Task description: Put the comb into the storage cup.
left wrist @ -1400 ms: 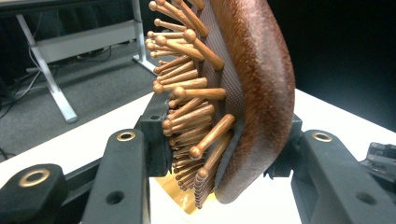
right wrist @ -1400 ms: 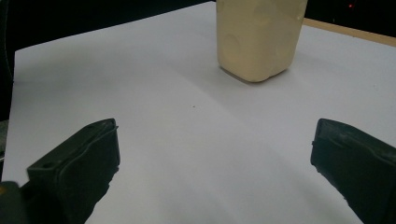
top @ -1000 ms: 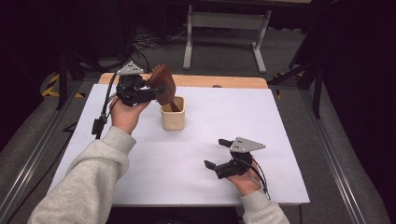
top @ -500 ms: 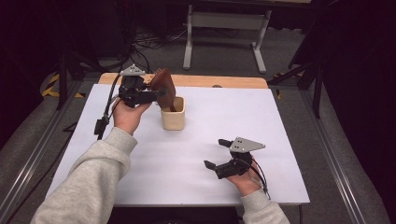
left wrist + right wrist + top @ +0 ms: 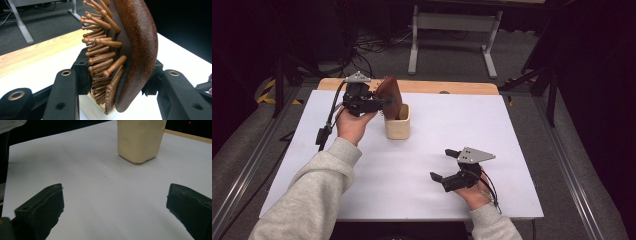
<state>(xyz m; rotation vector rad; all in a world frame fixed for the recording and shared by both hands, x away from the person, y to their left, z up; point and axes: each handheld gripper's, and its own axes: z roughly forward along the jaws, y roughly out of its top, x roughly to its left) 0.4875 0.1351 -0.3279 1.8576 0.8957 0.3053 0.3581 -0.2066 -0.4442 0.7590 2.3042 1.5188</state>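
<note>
Jaws of the left gripper are clamped on a brown wooden hairbrush, whose lower end sits inside the cream cup near the back of the white table. Well apart, the right gripper rests low over the table's near side, jaws spread wide and holding nothing.

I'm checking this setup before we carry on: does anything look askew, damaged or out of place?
Nothing looks damaged or spilled. The hairbrush is clamped in the left tool and leans rather than standing straight, its lower end at the cream cup, which stands upright. A few wooden pins splay unevenly. The right tool is open, apart from both.
</note>
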